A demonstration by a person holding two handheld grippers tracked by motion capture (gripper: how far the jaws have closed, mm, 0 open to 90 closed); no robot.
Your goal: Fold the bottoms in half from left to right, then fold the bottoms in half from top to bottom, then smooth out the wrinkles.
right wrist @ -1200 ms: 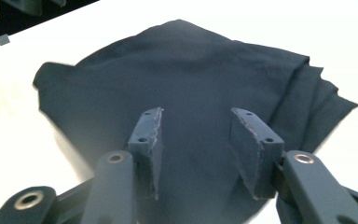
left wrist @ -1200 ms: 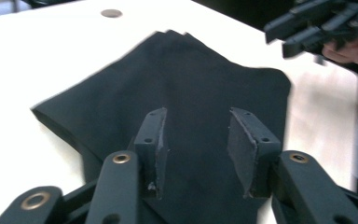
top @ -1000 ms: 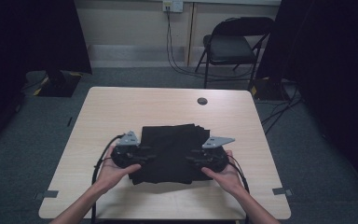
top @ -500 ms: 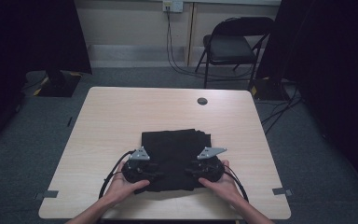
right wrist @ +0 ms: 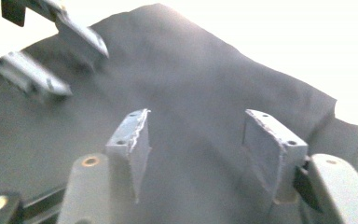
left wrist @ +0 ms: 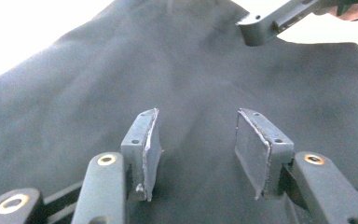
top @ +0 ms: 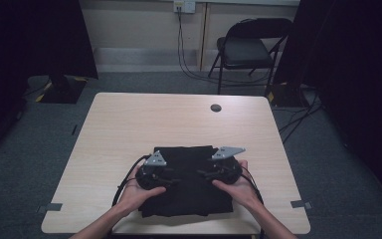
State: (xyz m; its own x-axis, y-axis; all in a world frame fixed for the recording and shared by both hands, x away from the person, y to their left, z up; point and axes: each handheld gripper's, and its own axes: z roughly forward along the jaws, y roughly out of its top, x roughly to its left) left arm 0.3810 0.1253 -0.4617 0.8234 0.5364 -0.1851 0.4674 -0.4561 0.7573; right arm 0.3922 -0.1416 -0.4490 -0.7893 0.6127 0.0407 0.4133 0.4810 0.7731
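A folded black cloth (top: 189, 184) lies flat on the near middle of the wooden table (top: 129, 124). My left gripper (top: 171, 180) hovers over the cloth's left part, pointing right; its jaws stand open with only cloth (left wrist: 121, 79) under them. My right gripper (top: 203, 174) is over the cloth's right part, pointing left, jaws open above the cloth (right wrist: 205, 88). The two grippers face each other across a short gap. In the left gripper view the right gripper's finger (left wrist: 265, 21) shows at the top. In the right gripper view the left gripper's fingers (right wrist: 51, 51) show at the upper left.
A small black round disc (top: 216, 107) sits at the table's far side. A black folding chair (top: 248, 47) stands beyond the table on the grey carpet. Cables trail from both grippers toward the near table edge.
Both hands have drawn the grippers toward the near edge of the table, and the cloth now lies closer to that edge. The jaws stay open.
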